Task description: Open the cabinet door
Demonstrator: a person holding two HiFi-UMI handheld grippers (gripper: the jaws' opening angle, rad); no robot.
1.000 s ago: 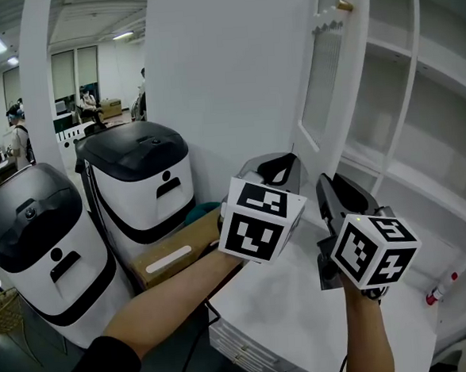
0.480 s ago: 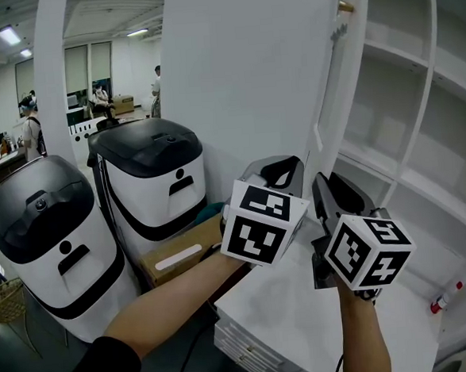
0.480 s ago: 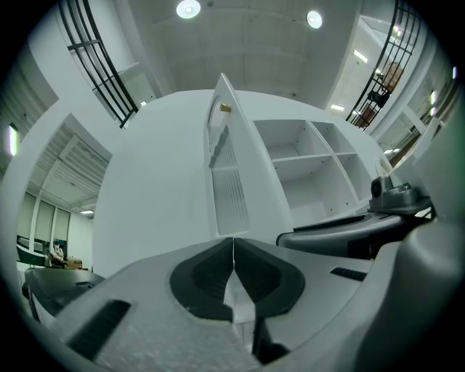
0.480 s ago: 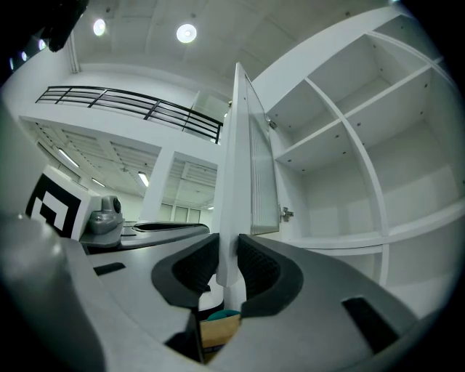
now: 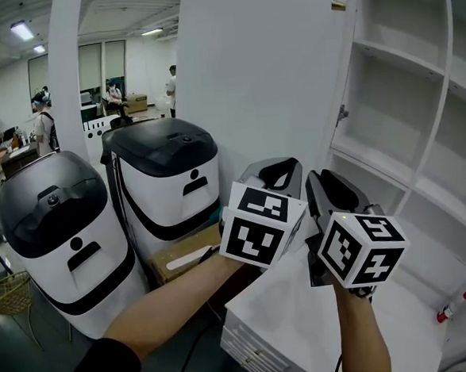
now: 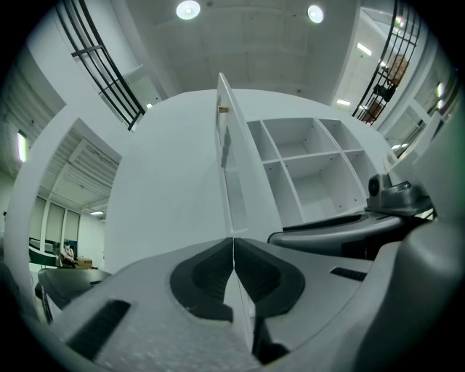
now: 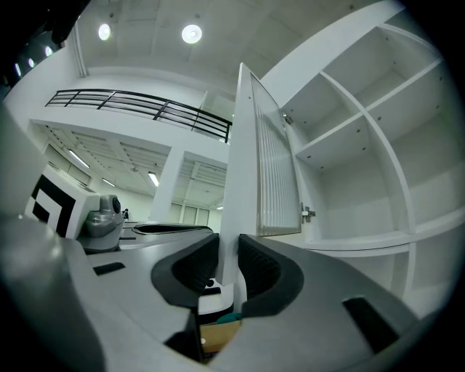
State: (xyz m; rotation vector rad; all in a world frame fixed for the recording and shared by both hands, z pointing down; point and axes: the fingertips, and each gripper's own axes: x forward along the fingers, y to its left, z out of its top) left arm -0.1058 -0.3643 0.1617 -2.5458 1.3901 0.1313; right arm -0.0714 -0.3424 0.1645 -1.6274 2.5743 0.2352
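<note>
Head view: right fingers [image 7: 265,272] pinch cabinet door [image 5: 249,77], left fingers [image 6: 200,280] closed, above white surface [image 5: 306,319].

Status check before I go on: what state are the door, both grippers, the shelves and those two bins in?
cabinet door: open, standing well out from the cabinet.
left gripper: shut, nothing between its jaws.
right gripper: shut on the door's edge.
shelves: uncovered, bare.
near bin: lid down.
far bin: lid down.
</note>
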